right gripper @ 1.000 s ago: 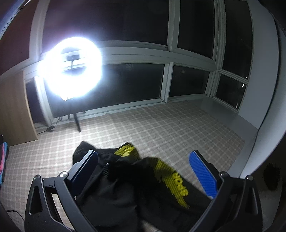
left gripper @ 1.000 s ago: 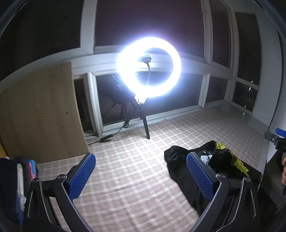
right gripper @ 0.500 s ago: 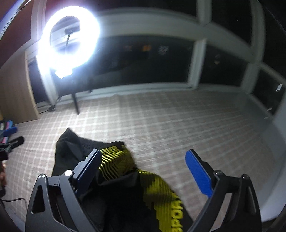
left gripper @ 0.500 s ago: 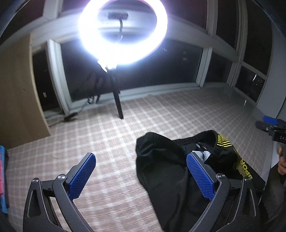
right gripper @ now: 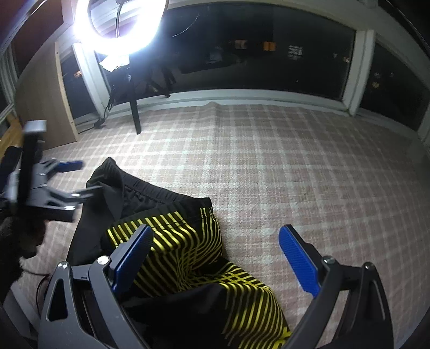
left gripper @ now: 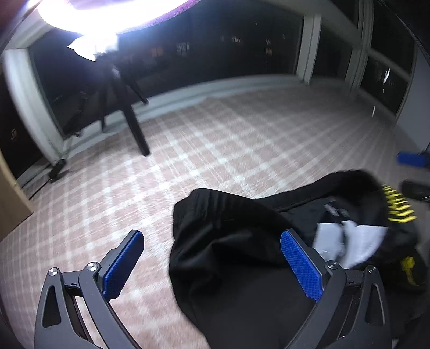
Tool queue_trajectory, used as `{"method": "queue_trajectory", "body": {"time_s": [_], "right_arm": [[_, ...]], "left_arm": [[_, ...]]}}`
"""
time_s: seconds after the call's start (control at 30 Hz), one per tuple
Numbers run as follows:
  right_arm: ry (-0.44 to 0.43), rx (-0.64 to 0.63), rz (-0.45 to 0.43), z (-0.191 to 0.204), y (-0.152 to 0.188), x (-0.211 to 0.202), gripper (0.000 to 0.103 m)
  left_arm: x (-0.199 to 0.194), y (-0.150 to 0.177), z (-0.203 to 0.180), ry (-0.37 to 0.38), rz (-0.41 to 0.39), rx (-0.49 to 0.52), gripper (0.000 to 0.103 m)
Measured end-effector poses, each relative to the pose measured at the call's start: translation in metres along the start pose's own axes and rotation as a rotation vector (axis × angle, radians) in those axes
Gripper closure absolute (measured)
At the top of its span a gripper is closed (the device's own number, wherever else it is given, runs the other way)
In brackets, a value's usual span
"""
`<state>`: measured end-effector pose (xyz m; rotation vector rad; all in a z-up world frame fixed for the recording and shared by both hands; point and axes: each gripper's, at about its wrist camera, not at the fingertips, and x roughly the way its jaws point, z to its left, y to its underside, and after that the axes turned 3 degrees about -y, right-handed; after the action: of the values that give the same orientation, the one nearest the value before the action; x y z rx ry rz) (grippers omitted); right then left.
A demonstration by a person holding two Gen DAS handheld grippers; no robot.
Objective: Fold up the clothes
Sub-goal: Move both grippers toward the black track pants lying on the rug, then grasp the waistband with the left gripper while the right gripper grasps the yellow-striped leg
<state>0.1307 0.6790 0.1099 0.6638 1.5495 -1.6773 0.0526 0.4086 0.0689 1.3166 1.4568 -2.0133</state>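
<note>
A crumpled black garment with yellow stripes lies on the pink checked cloth. In the left wrist view the garment shows black with a white label and yellow print at the right. My left gripper is open and empty, low over the garment's left edge; it also shows in the right wrist view. My right gripper is open and empty, above the striped part. One blue pad of it shows at the right of the left wrist view.
A bright ring light on a black tripod stands at the back left before dark windows. A wooden board leans at the left. A window sill bounds the cloth at the back.
Both grippers have tilted down and moved closer to the garment. The left gripper has shifted right over the black part. Both stay open.
</note>
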Motion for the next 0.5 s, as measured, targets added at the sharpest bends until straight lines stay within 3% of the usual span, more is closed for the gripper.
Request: {"method": "queue_trajectory", "body": {"time_s": [0.03, 0.1, 0.17, 0.23, 0.37, 0.5], "right_arm": [[-0.020, 0.009, 0.002, -0.004, 0.000, 0.001, 0.008], [-0.076, 0.043, 0.010, -0.010, 0.000, 0.004, 0.008], [-0.138, 0.071, 0.012, -0.011, 0.000, 0.005, 0.008], [-0.224, 0.082, 0.009, -0.008, 0.003, 0.001, 0.008], [-0.267, -0.033, 0.006, 0.017, 0.009, -0.011, 0.008], [-0.160, -0.194, 0.053, 0.048, 0.018, 0.007, 0.008]], "left_arm": [[0.009, -0.002, -0.003, 0.005, 0.018, 0.011, 0.003], [0.020, -0.004, -0.008, 0.001, 0.041, 0.034, 0.018], [0.023, -0.005, -0.012, -0.013, 0.051, 0.050, 0.062], [0.020, -0.005, -0.013, 0.026, 0.049, 0.049, 0.081], [0.005, -0.004, -0.013, 0.066, 0.004, 0.060, 0.099], [-0.007, -0.007, -0.008, 0.087, -0.031, 0.060, 0.100]]}}
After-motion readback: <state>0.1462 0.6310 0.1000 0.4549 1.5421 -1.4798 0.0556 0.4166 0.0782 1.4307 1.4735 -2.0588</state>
